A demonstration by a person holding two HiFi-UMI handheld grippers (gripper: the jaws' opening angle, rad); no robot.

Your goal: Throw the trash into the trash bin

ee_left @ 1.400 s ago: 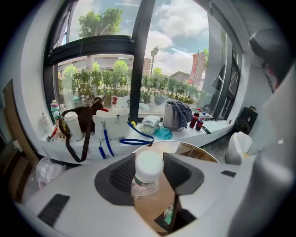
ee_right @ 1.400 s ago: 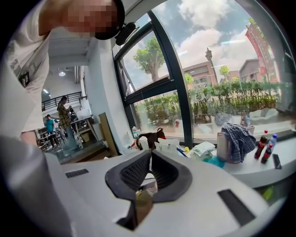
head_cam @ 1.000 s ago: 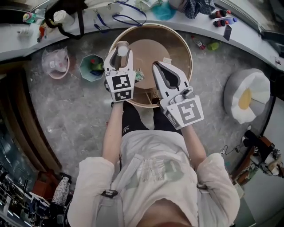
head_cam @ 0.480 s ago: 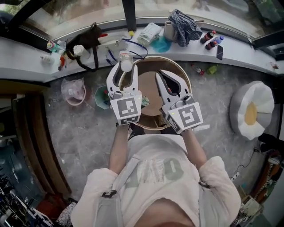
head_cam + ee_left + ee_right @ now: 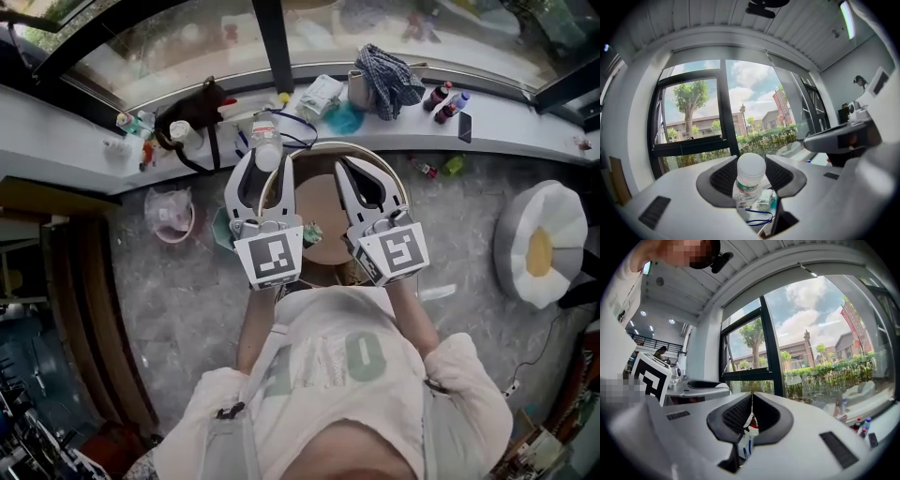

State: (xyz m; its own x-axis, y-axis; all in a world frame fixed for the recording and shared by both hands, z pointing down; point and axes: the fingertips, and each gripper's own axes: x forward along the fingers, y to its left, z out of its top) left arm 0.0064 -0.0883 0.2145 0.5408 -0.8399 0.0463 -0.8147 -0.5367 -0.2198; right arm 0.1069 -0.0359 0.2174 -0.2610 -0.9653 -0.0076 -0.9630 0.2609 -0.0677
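Observation:
A clear plastic bottle [image 5: 266,148] with a white cap and green label is clamped between the pads of my left gripper [image 5: 266,161], cap end towards the camera in the left gripper view [image 5: 751,168]. That gripper [image 5: 751,183] points level at the window. My right gripper [image 5: 362,171] is beside it, jaws shut tip to tip [image 5: 751,409]. A white scrap with red and blue shows through the gap under the tips; whether it is held I cannot tell. The round tan trash bin [image 5: 323,220] stands on the floor below both grippers.
A white window sill [image 5: 525,117] carries a black bag [image 5: 192,108], a checked cloth [image 5: 394,66], small bottles [image 5: 446,97] and a phone [image 5: 465,128]. A pink bowl [image 5: 172,217], a teal tub [image 5: 221,231] and an egg-shaped cushion [image 5: 544,253] lie on the floor.
Both grippers have risen from over the bin to sill height, the left more than the right. The bottle stays in the left gripper. More of the window has come into view.

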